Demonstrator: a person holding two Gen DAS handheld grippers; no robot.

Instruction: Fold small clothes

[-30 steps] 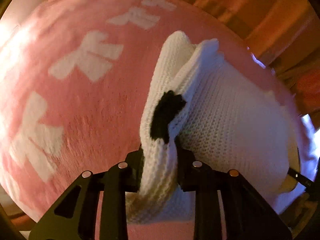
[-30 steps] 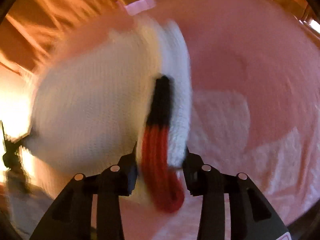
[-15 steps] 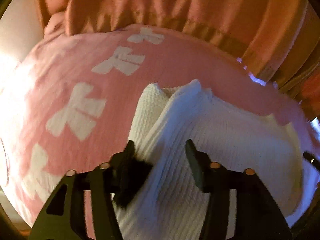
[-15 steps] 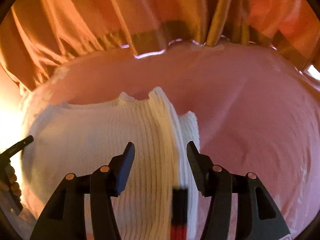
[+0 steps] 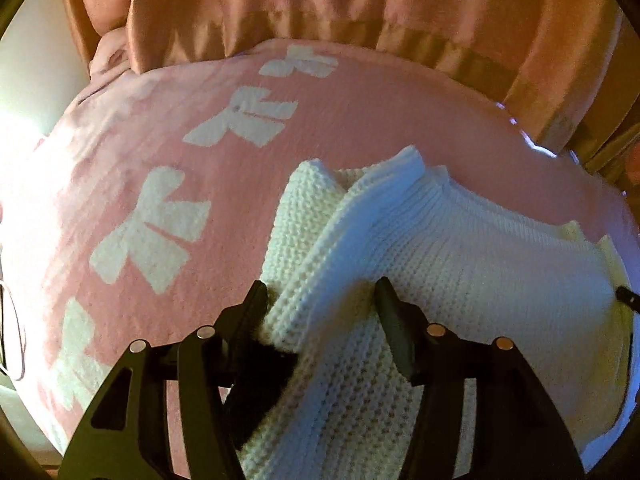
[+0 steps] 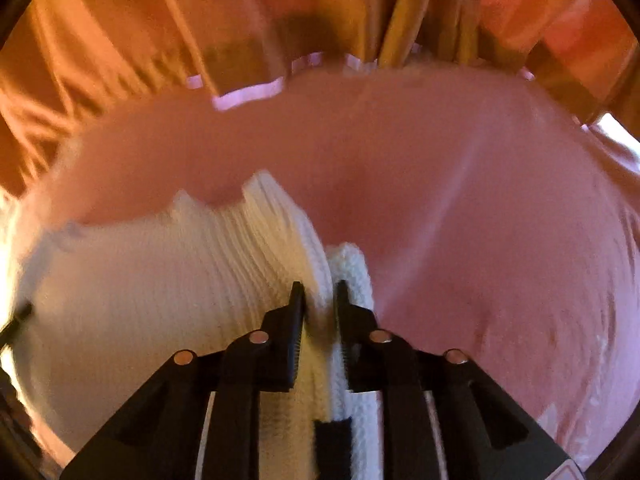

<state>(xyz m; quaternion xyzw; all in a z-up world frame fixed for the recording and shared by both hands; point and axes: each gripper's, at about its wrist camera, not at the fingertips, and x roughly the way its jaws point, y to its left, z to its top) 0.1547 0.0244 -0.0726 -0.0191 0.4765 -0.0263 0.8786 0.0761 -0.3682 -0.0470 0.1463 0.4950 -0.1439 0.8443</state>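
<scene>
On pink blanket (image 5: 248, 152): your left hand-held gripper (image 5: 320, 300) has let go, now open; right hand-held gripper (image 6: 319, 298) re-pinches sweater (image 6: 140, 280) edge — next fold starting.

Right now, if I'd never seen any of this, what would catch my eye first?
Most likely the white knitted garment, lying on a pink blanket patterned with white bows. Two black grippers frame it from below: the left gripper stands open around a fold of the knit, while the right gripper is pinched on the ribbed edge. Behind the blanket hang orange curtains.
</scene>
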